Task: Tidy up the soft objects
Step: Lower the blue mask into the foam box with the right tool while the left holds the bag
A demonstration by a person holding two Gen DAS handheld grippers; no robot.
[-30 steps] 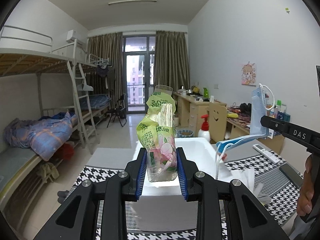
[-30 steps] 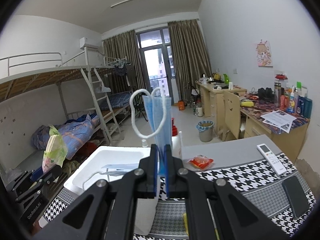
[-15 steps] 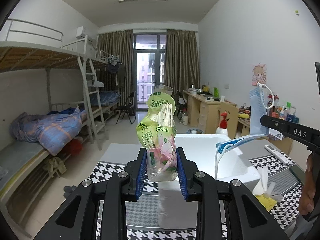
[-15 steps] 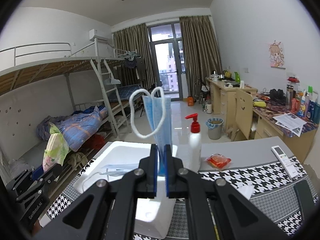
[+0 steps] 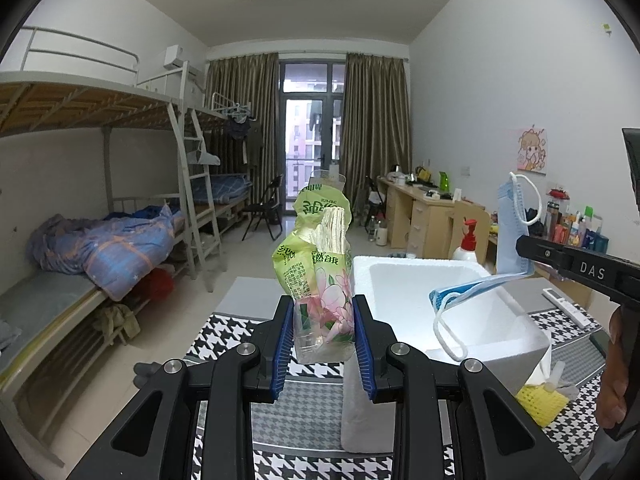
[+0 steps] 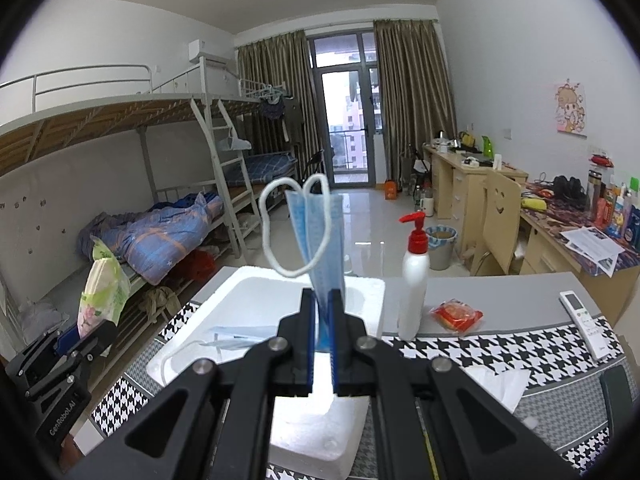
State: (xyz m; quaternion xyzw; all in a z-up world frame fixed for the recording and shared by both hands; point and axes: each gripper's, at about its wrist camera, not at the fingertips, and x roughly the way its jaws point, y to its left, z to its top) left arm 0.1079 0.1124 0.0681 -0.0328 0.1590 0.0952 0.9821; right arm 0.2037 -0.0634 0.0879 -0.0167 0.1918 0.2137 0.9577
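Observation:
My left gripper (image 5: 323, 320) is shut on a green tissue pack (image 5: 318, 264) with pink flowers and holds it upright, left of the white foam box (image 5: 416, 264). The pack also shows at the left of the right wrist view (image 6: 102, 284). My right gripper (image 6: 323, 312) is shut on a blue face mask (image 6: 316, 236) with white ear loops, held above the foam box (image 6: 360, 280). From the left wrist view the mask (image 5: 508, 232) hangs over the box's right side. Another mask (image 6: 236, 334) lies inside the box.
The box stands on a houndstooth cloth (image 6: 500, 348) over a grey table. A white pump bottle (image 6: 414, 280), a red packet (image 6: 456, 314), a remote (image 6: 584, 320) and a white tissue (image 6: 500, 380) lie to the right. A yellow cloth (image 5: 540, 398) lies beside the box. Bunk beds stand left.
Both grippers have moved back and to the left with their loads; the foam box now sits further right in the left wrist view. Both grips are unchanged.

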